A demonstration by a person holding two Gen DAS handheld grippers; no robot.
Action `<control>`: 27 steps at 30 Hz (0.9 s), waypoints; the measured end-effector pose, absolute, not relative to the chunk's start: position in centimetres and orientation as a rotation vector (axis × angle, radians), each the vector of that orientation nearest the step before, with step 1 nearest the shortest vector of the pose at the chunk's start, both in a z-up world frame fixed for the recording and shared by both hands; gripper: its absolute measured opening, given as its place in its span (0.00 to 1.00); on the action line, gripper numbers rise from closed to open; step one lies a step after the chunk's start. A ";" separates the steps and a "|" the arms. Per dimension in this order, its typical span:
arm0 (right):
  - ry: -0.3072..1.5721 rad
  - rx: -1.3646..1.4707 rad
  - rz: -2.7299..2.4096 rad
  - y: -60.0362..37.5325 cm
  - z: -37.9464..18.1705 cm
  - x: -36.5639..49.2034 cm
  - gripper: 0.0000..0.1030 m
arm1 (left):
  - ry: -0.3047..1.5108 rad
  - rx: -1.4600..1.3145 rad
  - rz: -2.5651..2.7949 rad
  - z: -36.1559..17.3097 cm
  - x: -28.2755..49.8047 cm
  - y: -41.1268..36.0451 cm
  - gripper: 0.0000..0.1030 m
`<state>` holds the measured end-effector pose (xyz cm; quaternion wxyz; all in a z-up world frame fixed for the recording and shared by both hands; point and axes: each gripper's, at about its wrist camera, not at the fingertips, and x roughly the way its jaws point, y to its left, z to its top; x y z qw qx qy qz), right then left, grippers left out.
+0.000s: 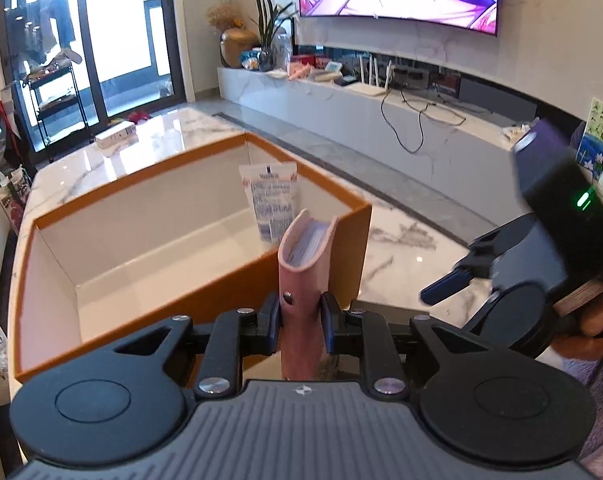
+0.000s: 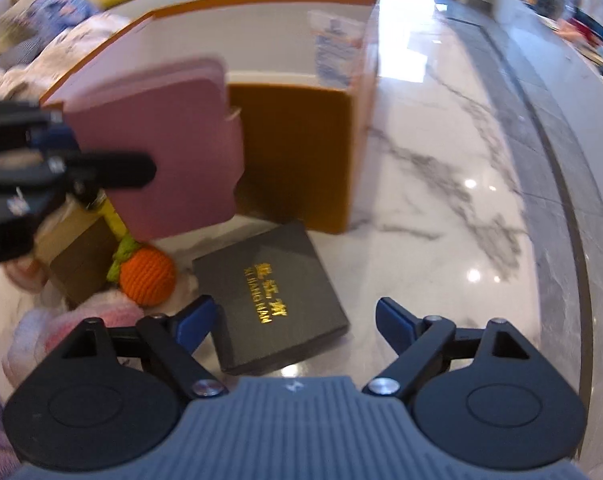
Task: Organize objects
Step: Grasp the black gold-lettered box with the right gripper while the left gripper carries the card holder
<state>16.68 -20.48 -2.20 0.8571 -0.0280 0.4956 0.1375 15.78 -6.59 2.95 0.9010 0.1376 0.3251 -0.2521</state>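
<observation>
**Pink notebook held at the box's near wall, drop not yet made**

The left gripper (image 1: pixel 300 322) is clamped on a pink notebook (image 1: pixel 303 276), which stands upright with its page edges showing at the top. It hangs just outside the near wall of the orange box (image 1: pixel 181 280), not yet over the white interior. Inside the box, 1 white tube (image 1: pixel 270 200) leans in the far corner.

The right gripper (image 2: pixel 295 320) stands wide apart with nothing between its pads, poised above a black gift box (image 2: pixel 271 300) lying flat on the marble table (image 2: pixel 441 200).

Risks from here: the notebook is pinched only near its lower end, so it may pivot or slip if swung quickly. Carried too low, its bottom edge could catch the box's rim and shove the box along the slick marble. The 2 grippers sit near each other, so a reach for the black gift box could clip the left one.

The right-wrist view is blurred. The orange knitted ball (image 2: pixel 147 276), a brown block beside it and some pink fluffy fabric are partly hidden under the notebook, and the tube's label cannot be read
</observation>
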 end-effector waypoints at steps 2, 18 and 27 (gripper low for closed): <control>1.041 -0.111 0.314 -19.9 -2.4 17.1 0.88 | 0.665 0.264 -0.518 3.5 15.6 -6.4 0.21; 1.045 -0.184 0.300 -19.3 -2.5 16.8 0.77 | 0.596 0.114 -0.488 7.5 14.4 -3.6 0.19; 0.886 -0.055 0.280 -21.5 5.3 13.2 0.77 | 0.527 0.022 -0.461 10.4 15.1 -1.5 0.19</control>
